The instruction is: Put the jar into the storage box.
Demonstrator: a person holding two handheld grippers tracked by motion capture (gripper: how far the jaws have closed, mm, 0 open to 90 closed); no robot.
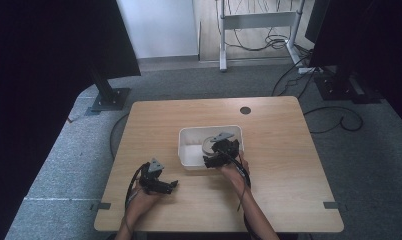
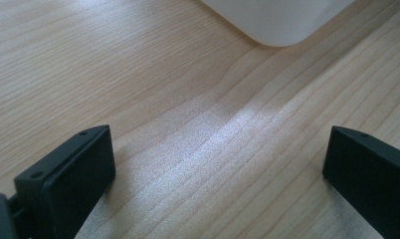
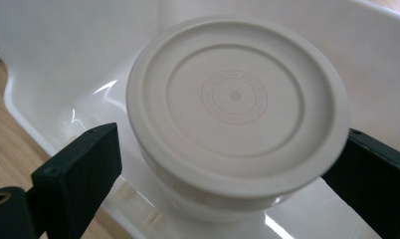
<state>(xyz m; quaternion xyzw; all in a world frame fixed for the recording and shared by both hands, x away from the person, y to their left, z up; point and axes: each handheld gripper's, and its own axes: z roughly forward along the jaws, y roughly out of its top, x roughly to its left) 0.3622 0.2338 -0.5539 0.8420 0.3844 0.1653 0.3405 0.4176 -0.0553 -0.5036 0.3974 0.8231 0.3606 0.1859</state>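
A white plastic bin (image 1: 189, 150) sits at the middle of the wooden table (image 1: 279, 150). Inside it stands a round off-white container with a lid (image 3: 235, 104), seen as a pale disc (image 1: 208, 144) in the high view. My right gripper (image 1: 214, 152) reaches into the bin's right half. In the right gripper view it (image 3: 230, 137) is open, one black jaw on each side of the container and a thin gap at the left jaw. My left gripper (image 1: 171, 184) rests low over bare wood in front of the bin's left corner. It (image 2: 218, 132) is open, with nothing between the jaws.
A corner of the bin (image 2: 277, 20) lies just ahead of the left gripper. A round cable hole (image 1: 245, 110) marks the table's far side. Dark monitor stands (image 1: 109, 95) and floor cables (image 1: 339, 120) lie beyond the table.
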